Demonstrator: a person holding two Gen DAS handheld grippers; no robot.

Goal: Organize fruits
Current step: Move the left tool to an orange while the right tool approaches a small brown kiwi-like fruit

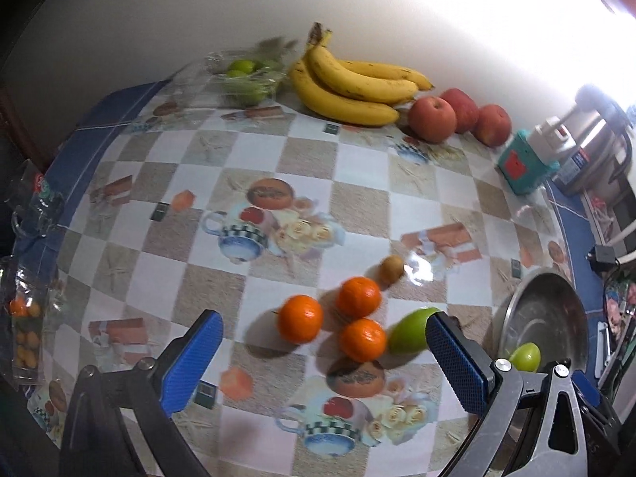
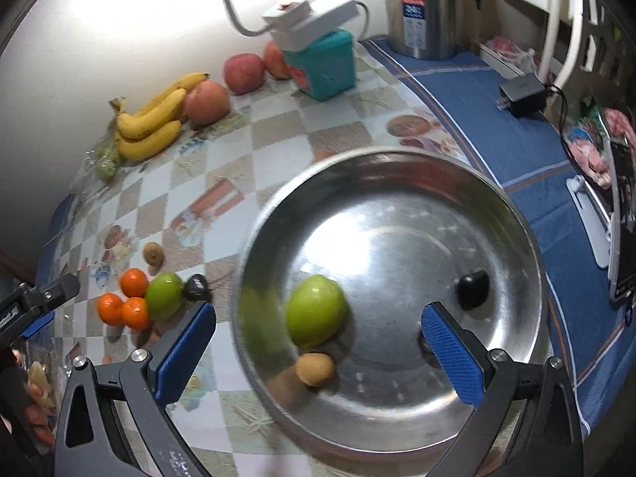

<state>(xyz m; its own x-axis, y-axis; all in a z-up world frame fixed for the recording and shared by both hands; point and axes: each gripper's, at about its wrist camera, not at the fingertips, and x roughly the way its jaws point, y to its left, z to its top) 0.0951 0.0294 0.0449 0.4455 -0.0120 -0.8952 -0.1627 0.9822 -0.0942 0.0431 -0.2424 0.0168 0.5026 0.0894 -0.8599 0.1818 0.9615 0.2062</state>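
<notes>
My left gripper [image 1: 324, 357] is open above the table, with three oranges [image 1: 300, 318] between and just beyond its blue fingers. A green fruit [image 1: 411, 330] lies by the right finger and a kiwi [image 1: 391, 269] sits further off. My right gripper [image 2: 318, 351] is open over a steel bowl [image 2: 497, 214] that holds a green fruit [image 2: 316, 310], a kiwi [image 2: 315, 368] and a dark fruit [image 2: 472, 289]. The right wrist view also shows the oranges [image 2: 133, 282], a green fruit [image 2: 163, 295] and a dark fruit [image 2: 196, 287] on the table.
Bananas [image 1: 349, 83], three red apples [image 1: 433, 119] and a clear box of limes [image 1: 244, 79] line the far wall. A teal box [image 1: 524, 163] and a steel kettle [image 2: 421, 4] stand at the right. Bagged snacks [image 1: 24, 342] lie at the left edge.
</notes>
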